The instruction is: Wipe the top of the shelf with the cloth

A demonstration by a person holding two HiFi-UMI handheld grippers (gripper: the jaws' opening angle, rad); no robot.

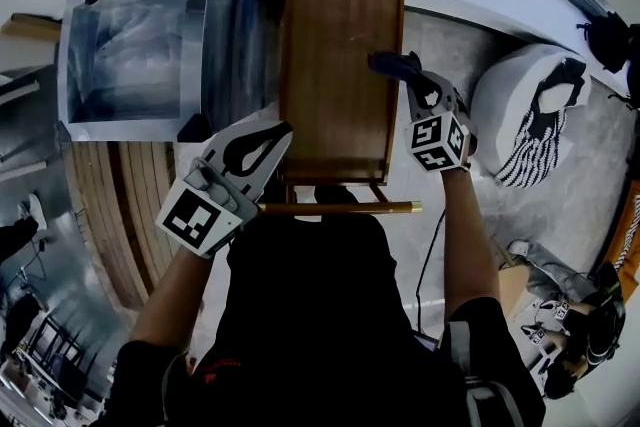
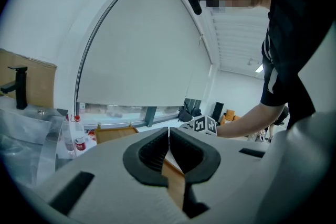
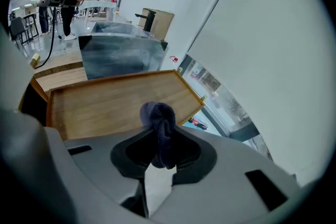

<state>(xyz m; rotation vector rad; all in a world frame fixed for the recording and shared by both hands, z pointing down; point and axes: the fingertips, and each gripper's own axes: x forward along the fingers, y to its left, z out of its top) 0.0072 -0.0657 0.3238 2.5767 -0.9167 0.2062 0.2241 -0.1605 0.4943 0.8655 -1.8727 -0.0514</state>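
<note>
Two grippers: one in each of the person's hands, both at the wooden shelf top (image 1: 335, 45).
Right gripper (image 1: 402, 67): jaws clamped on the cloth (image 1: 387, 64), tips pointing away from the person.
Cloth between the jaws: in the right gripper view the dark blue cloth (image 3: 160, 123) is bunched and pinched upright in the right gripper (image 3: 160, 139), with a rounded wad bulging past the tips.
Cloth on the shelf: the wad sits at the right rim of the shelf top (image 3: 105, 102), about halfway along; whether it presses on the wood cannot be told.
Left gripper (image 1: 278, 129): by the near left corner of the shelf top, well apart from the cloth.
Left jaws: in the left gripper view the left gripper (image 2: 168, 136) has its pads meeting with nothing between them; wood shows below the gap.
Left of the shelf: a clear plastic bin (image 1: 140, 35).
Right of the shelf: a white pouf (image 1: 530, 115) with a black pattern on the floor.
Near end: a brass rod (image 1: 340, 208) lies crosswise below the shelf top.
</note>
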